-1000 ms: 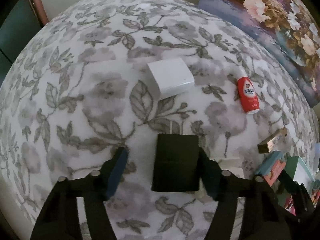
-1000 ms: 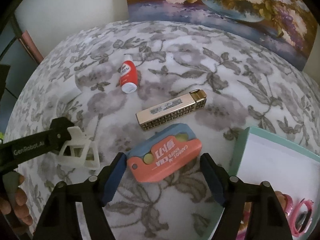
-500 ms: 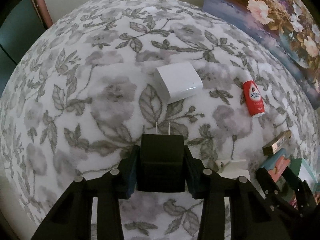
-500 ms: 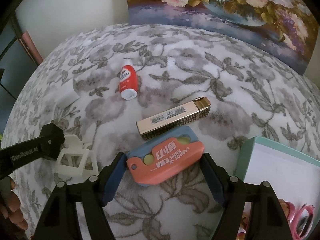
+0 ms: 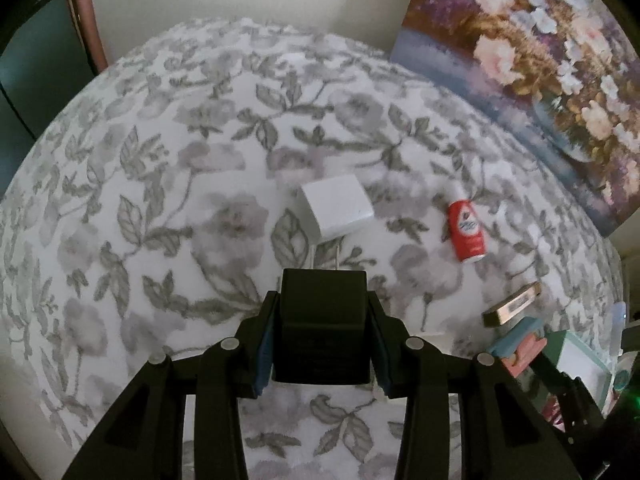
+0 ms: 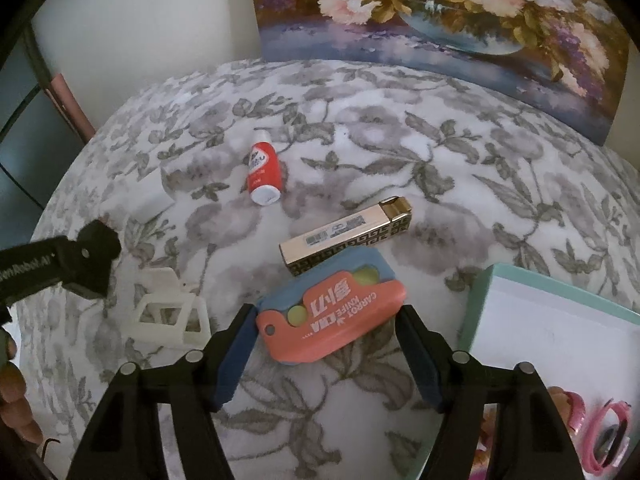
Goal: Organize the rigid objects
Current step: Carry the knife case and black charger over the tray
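My left gripper (image 5: 323, 334) is shut on a black plug adapter (image 5: 323, 320), its two prongs pointing away, held just above the flowered cloth (image 5: 160, 200). In the right wrist view that adapter (image 6: 96, 252) hangs at the left edge. My right gripper (image 6: 326, 320) points down over an orange-and-blue carrot knife (image 6: 332, 308) that lies on the cloth. Its jaws are closing, and the blue pads (image 6: 236, 356) stand right at the knife's two ends. A red bottle (image 6: 264, 174), a gold patterned box (image 6: 348, 232) and a white box (image 5: 336, 210) lie further out.
A white plastic clip (image 6: 168, 316) lies left of the knife. A teal-rimmed box (image 6: 482, 300) sits at the right, with pink rings (image 6: 600, 436) below it. A flower painting (image 6: 440, 20) leans on the wall at the back. A person's fingers (image 6: 12, 396) show at the lower left.
The left jaws closed on the black adapter and lifted it off the cloth. The right jaws narrowed around the carrot knife, which stayed in place.
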Demonstrator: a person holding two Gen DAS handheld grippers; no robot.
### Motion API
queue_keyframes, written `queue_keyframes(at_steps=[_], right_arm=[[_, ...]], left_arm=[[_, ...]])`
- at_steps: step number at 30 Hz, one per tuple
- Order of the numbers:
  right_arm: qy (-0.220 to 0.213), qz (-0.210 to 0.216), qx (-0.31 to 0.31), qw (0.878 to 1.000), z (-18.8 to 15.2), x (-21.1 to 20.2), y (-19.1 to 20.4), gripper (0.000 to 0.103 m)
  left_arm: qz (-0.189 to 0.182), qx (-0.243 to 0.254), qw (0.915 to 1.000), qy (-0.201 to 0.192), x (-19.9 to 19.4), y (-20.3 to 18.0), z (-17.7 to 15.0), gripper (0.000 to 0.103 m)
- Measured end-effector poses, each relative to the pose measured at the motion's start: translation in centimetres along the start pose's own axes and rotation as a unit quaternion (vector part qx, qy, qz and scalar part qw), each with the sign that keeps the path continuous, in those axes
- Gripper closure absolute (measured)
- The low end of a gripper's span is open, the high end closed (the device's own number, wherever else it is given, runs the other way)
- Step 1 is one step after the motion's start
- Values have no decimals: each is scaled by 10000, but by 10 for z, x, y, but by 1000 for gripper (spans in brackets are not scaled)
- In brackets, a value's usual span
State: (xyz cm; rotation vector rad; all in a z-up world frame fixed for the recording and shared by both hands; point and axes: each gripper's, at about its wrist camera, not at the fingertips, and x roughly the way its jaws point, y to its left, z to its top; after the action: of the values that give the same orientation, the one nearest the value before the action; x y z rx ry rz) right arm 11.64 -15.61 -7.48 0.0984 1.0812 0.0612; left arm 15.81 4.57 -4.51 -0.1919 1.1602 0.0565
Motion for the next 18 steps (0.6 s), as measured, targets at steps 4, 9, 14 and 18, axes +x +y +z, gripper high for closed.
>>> queue_keyframes(at_steps=[4,9,14,18], right_arm=[[-54,67,82,9999,-1,-8,-2,30],[-258,139,212,9993,0,-36,-6,30],[-361,77,378,9986,-8,-65,-14,30],[-380,7,591,9975,-21,-85,-26,30]], left_arm=[[-31,13,9998,-203,-19,-2,3,61],[-62,104,9985,-526,-46,-10,1,61],[-62,322,9960,-828,-73,-22,-9,61],[-41,636,9928,-1011,-92,-37,-27,61]])
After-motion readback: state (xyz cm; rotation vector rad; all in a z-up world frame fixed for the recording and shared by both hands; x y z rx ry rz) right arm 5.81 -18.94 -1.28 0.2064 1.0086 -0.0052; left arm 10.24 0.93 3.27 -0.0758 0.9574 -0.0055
